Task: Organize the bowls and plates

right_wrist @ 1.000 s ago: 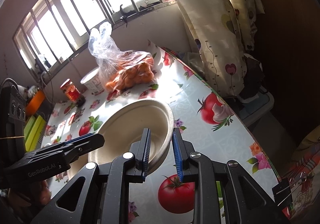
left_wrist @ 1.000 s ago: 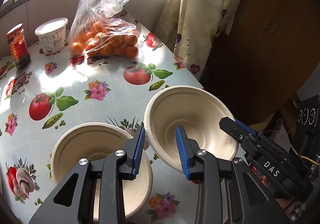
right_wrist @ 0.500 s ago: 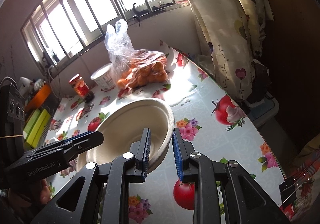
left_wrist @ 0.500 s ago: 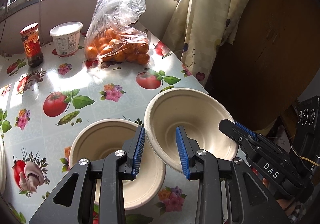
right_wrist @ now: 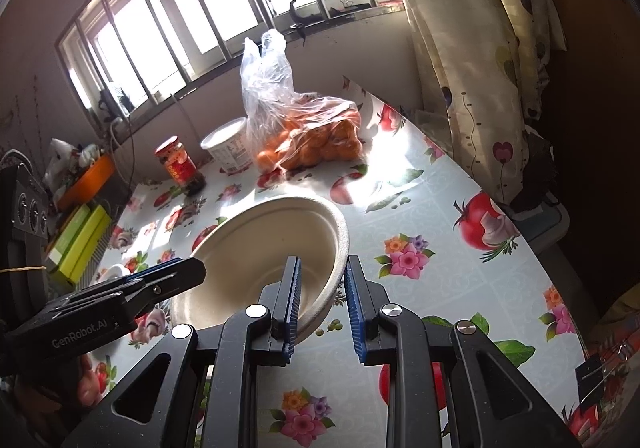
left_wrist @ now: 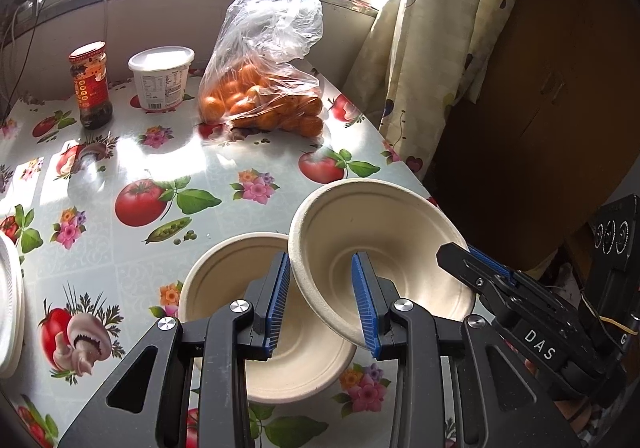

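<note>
**Light pulp bowl, gripped by its rim**

The raised bowl (left_wrist: pixel 380 248) looks thin, stiff and very light, so its rim is the sensible hold. The left gripper (left_wrist: pixel 322 306) clamps the near rim; the right gripper (right_wrist: pixel 320 306) pinches the opposite rim. A second bowl (left_wrist: pixel 264 320) sits on the table (left_wrist: pixel 120 151) just below-left of the left claw.

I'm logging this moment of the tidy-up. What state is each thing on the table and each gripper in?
Held bowl: lifted, tilted, gripped at both rims.
Second bowl: upright on the table, empty.
Left gripper: shut on the held bowl's rim.
Right gripper: shut on the held bowl's opposite rim.
Jar: upright, lid on.
Tub: upright, lid on.
Bag of oranges: full, lying on the table.
</note>
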Action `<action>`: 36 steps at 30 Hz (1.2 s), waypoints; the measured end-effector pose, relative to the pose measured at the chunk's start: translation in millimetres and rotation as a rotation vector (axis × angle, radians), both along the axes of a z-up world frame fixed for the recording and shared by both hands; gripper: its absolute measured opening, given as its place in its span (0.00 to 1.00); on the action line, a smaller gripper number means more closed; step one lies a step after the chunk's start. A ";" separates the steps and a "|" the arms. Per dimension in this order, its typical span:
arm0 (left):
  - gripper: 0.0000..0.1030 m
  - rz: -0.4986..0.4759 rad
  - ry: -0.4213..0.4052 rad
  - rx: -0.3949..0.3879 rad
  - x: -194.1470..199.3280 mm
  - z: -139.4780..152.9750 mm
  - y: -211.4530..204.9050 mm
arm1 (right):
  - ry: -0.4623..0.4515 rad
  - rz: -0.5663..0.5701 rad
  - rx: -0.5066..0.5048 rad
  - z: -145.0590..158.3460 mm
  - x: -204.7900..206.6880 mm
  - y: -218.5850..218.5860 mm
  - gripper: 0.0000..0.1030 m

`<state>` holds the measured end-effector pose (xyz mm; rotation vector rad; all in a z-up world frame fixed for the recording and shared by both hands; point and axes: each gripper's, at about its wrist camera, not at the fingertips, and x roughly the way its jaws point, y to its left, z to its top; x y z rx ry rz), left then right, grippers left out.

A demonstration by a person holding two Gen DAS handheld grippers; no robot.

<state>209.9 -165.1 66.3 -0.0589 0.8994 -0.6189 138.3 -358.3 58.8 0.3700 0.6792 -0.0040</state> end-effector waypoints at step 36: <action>0.33 0.155 0.016 0.003 5.0 -15.9 60.9 | 0.037 0.147 -0.015 -13.5 31.0 56.7 0.21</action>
